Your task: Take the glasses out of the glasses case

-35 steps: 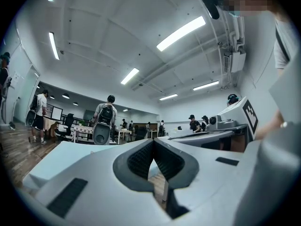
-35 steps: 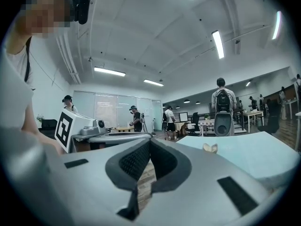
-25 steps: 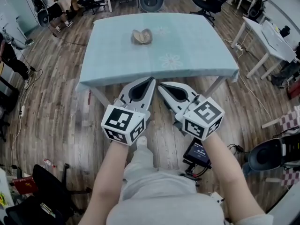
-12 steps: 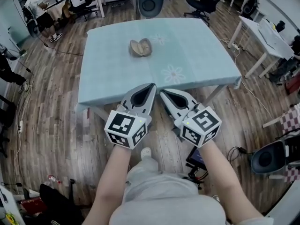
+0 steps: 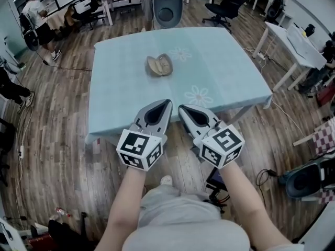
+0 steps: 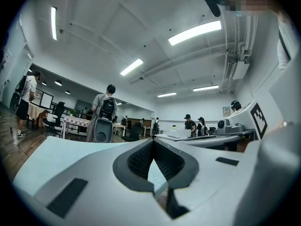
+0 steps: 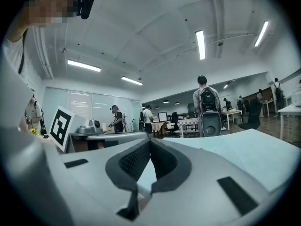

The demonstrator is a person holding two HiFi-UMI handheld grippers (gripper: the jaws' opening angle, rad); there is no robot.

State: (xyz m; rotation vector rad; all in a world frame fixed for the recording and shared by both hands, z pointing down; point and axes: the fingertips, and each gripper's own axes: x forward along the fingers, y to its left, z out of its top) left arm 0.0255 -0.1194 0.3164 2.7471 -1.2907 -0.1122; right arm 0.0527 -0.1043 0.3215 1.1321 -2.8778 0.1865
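A tan glasses case lies open like a clamshell on the light-blue tablecloth, towards the far middle of the table. What it holds is too small to make out. My left gripper and right gripper are side by side at the table's near edge, well short of the case. Both are shut with nothing between the jaws. In the left gripper view the left gripper's jaws meet at the tips over the cloth. The right gripper looks the same in its own view. The case shows in neither gripper view.
A grey chair stands at the table's far side. A white desk is to the right and a black chair at lower right. People stand at desks at far left. A dark device lies on the wooden floor.
The table has come closer and lower in the head view, and the case with it. Both grippers have stayed shut and side by side, now over the table's near edge.
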